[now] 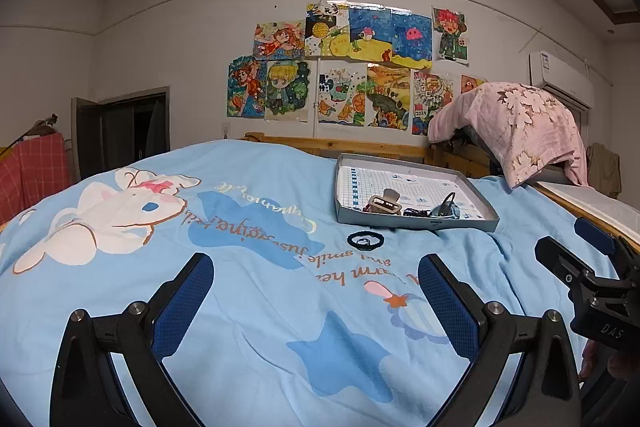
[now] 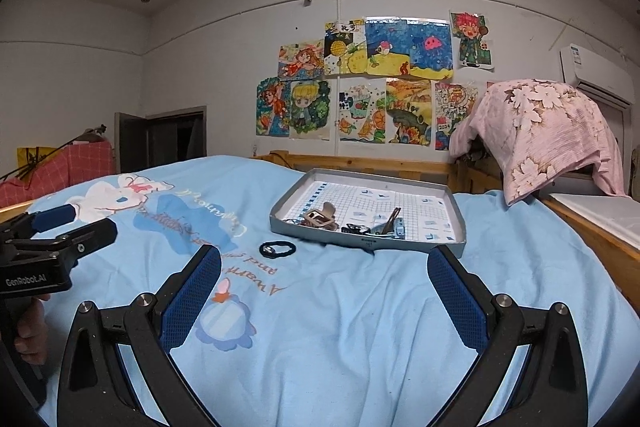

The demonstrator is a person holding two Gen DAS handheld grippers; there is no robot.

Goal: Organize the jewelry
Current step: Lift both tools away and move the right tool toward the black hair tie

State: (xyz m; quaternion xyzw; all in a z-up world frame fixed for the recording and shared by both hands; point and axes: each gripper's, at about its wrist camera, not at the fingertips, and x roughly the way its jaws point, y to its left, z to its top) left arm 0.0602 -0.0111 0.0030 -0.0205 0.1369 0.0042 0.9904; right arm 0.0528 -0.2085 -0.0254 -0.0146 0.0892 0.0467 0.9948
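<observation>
A shallow grey tray lies on the light blue bedspread, holding a beige hair claw, dark clips and other small pieces along its near side. A black hair tie with a small ring inside it lies on the bedspread just in front of the tray's left corner. My left gripper hovers open over the bed, short of the hair tie. My right gripper is open too, with nothing between its blue pads, facing the tray.
The bedspread is printed with a rabbit cartoon. A wooden bed frame runs behind the tray, and a pink floral cloth is draped at the right. Drawings cover the wall. A hand holds the left gripper's handle.
</observation>
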